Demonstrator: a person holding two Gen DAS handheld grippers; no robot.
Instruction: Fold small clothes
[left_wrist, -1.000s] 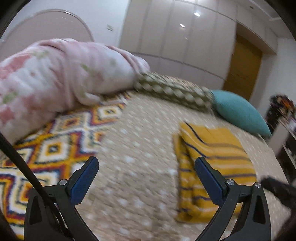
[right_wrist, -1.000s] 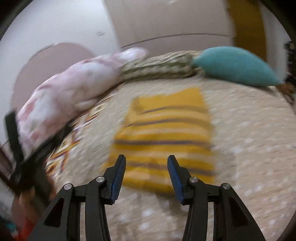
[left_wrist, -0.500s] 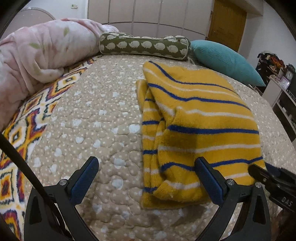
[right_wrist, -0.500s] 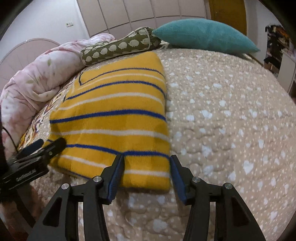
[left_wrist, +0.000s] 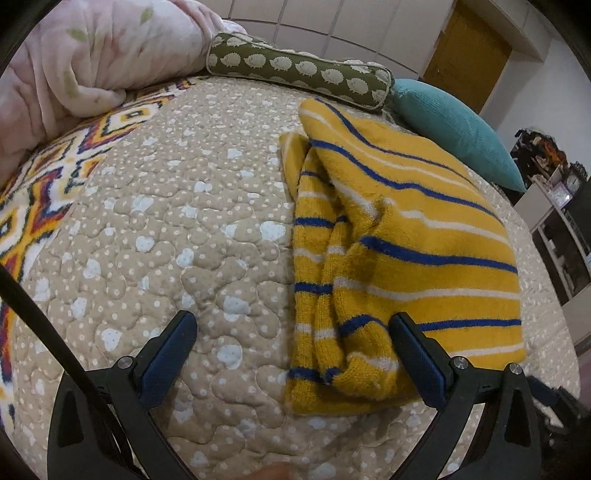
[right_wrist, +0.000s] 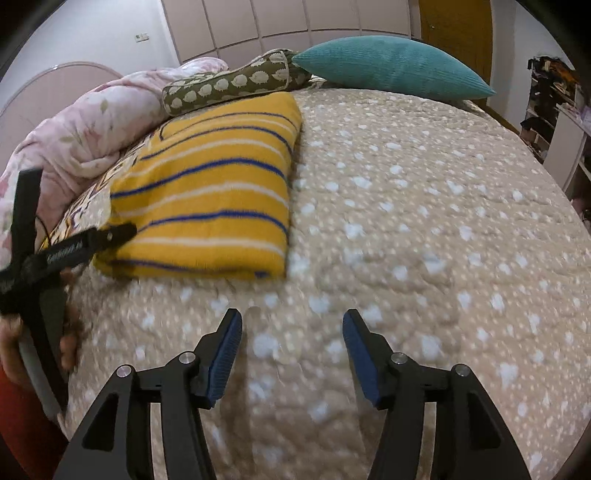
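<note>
A yellow garment with blue and white stripes (left_wrist: 399, 251) lies folded into a rectangle on the beige quilted bed (left_wrist: 177, 229); it also shows in the right wrist view (right_wrist: 218, 192). My left gripper (left_wrist: 295, 354) is open, its right finger (left_wrist: 417, 365) resting at the garment's near edge. In the right wrist view the left gripper's finger (right_wrist: 92, 240) touches the garment's near left corner. My right gripper (right_wrist: 291, 347) is open and empty, over bare quilt to the right of the garment.
A pink floral duvet (left_wrist: 74, 55) is heaped at the left. A green hedgehog-print bolster (left_wrist: 295, 70) and a teal pillow (right_wrist: 388, 66) lie at the bed's head. A patterned blanket (left_wrist: 33, 199) covers the left side. Shelves (left_wrist: 561, 221) stand at the right.
The right gripper has drawn back to the right, off the garment's near edge, and opened wider. The left gripper has come closer to the garment's near left corner.
</note>
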